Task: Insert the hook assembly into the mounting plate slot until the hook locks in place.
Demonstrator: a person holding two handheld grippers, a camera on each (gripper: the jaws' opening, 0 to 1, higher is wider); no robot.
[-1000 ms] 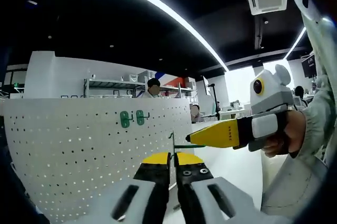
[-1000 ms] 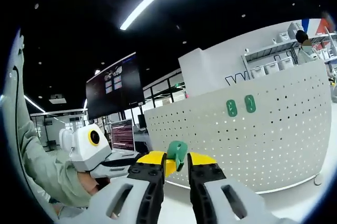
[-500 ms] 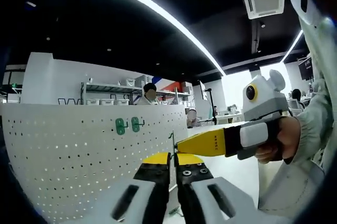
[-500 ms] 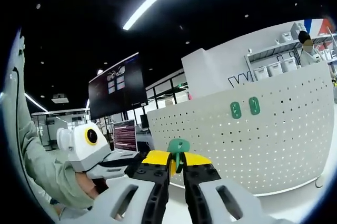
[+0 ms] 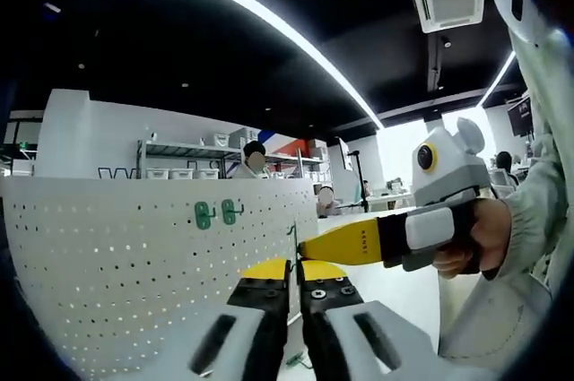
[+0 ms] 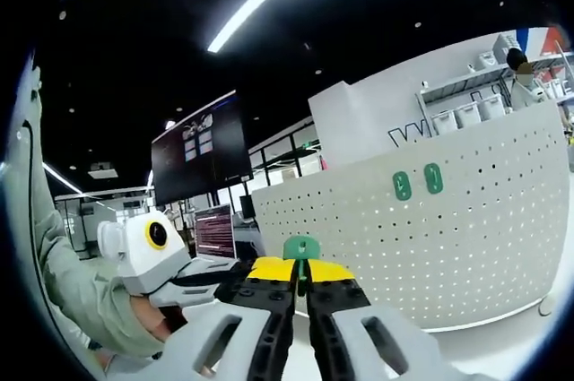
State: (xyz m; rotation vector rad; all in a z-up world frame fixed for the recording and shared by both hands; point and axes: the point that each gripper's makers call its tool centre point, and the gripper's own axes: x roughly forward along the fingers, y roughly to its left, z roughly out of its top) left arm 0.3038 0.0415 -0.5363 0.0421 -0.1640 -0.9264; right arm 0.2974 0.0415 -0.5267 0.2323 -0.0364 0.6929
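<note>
A white perforated mounting plate (image 5: 117, 282) stands upright on the left of the left gripper view, with two green hook pieces (image 5: 215, 213) fixed on it. My left gripper (image 5: 293, 267) is shut on a thin metal hook wire (image 5: 293, 236) that rises from its yellow tips. My right gripper (image 5: 309, 246) reaches in from the right, its yellow tip touching that wire. In the right gripper view my right gripper (image 6: 300, 270) is shut on the green hook piece (image 6: 301, 246). The plate (image 6: 448, 246) with its two green pieces (image 6: 418, 182) stands behind.
A person's hand and sleeve (image 5: 502, 229) hold the right gripper. The left gripper's white body (image 6: 148, 251) shows at the left with a green sleeve (image 6: 72, 291). A pale tabletop (image 5: 395, 282) lies under the plate. Shelves (image 5: 197, 170) and a dark screen (image 6: 197, 152) stand behind.
My right gripper's jaws have closed from a clear gap onto the green hook piece. In the left gripper view the right gripper has come slightly nearer the wire.
</note>
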